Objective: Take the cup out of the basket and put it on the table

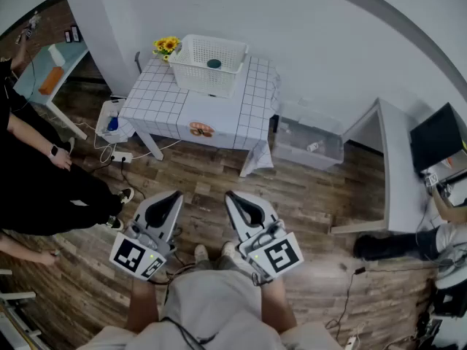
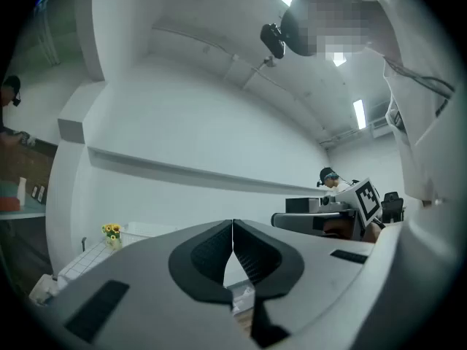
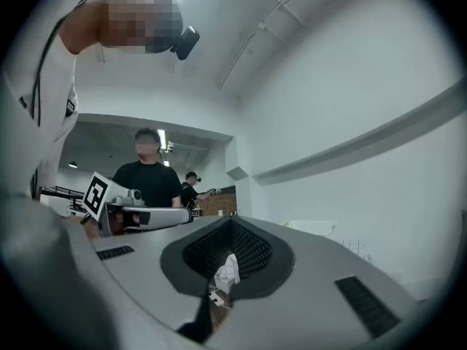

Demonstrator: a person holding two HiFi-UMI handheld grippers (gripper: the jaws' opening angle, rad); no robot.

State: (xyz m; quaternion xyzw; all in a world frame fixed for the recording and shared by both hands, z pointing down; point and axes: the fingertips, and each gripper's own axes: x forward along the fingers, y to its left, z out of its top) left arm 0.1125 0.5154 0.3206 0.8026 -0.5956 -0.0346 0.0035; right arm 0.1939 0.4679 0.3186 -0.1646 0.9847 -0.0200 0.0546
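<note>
The task has not really begun: the person stands well back from the table [image 1: 169,102], which lies at 12 o'clock in the head view. The cup [image 1: 214,63], a small dark one, sits inside the white basket [image 1: 205,80] on the far part of that table, with sunflowers [image 1: 166,45] at the basket's 9 o'clock. The left gripper [image 1: 174,196] and right gripper [image 1: 232,195] are held close to the body, pointing roughly level toward the table. Each has its jaws pressed together with nothing between them. I judge this to be the approach step. The next move calls for closing the distance, parting one pair of jaws, and tipping that gripper down over the basket rim to reach the cup. Only the head view shows the cup and a clear plastic bin [image 1: 309,141] on the floor at the table's 4 o'clock. The gripper views look too level to see into the basket, but they confirm the fingertips meet. The left gripper view catches the flowers and basket low at 8 o'clock. The right gripper view instead shows a bystander in black [image 3: 149,181] at 9 o'clock.
</note>
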